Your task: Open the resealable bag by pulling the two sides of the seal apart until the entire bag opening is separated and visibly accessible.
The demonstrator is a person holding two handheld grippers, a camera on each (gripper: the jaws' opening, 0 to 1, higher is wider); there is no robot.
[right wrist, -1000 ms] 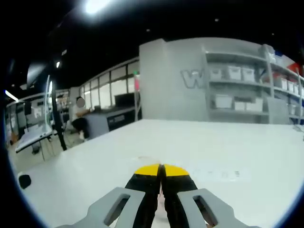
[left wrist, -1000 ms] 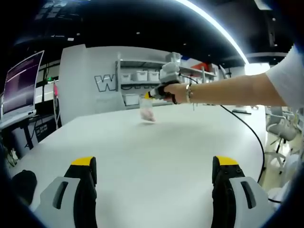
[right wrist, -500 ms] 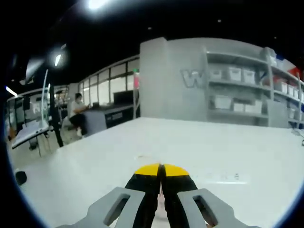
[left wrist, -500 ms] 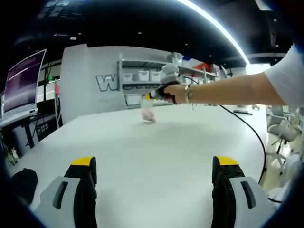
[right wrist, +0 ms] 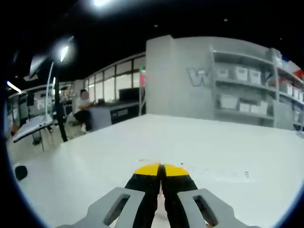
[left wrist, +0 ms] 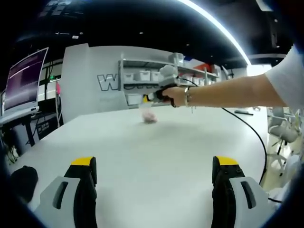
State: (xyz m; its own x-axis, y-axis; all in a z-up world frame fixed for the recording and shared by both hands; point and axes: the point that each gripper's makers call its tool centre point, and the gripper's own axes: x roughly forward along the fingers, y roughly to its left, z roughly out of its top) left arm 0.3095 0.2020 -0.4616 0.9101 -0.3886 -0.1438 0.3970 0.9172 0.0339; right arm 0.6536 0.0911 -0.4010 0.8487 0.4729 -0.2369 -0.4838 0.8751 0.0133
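White worktop point(left wrist: 156, 152) spans the lower half of both views. Grey wall with a large "W" letter point(left wrist: 105, 81) and shelving with white bins point(left wrist: 142, 76) at upper centre of the left gripper view; same shelving point(right wrist: 242, 90) at upper right of the right gripper view. Monitor point(left wrist: 26, 80) at upper left of the left gripper view. A seated person point(right wrist: 84, 111) at a desk, left middle of the right gripper view.

Person's bare forearm point(left wrist: 228, 92) with a white sleeve reaches in from the right edge of the left gripper view, hand holding the right gripper point(left wrist: 148, 97) at upper centre; black cable point(left wrist: 247, 128) trails from it down the right side.

Left gripper point(left wrist: 154, 183): jaws wide apart at the bottom of its view, nothing between them, above bare worktop.

Right gripper point(right wrist: 160, 172) at bottom centre of its own view: yellow-tipped jaws pressed together, pinching a thin clear edge.

Resealable bag point(left wrist: 148, 113): small, clear, pinkish contents, hanging from the right gripper's jaws, bottom at or just above the worktop; contact cannot tell.
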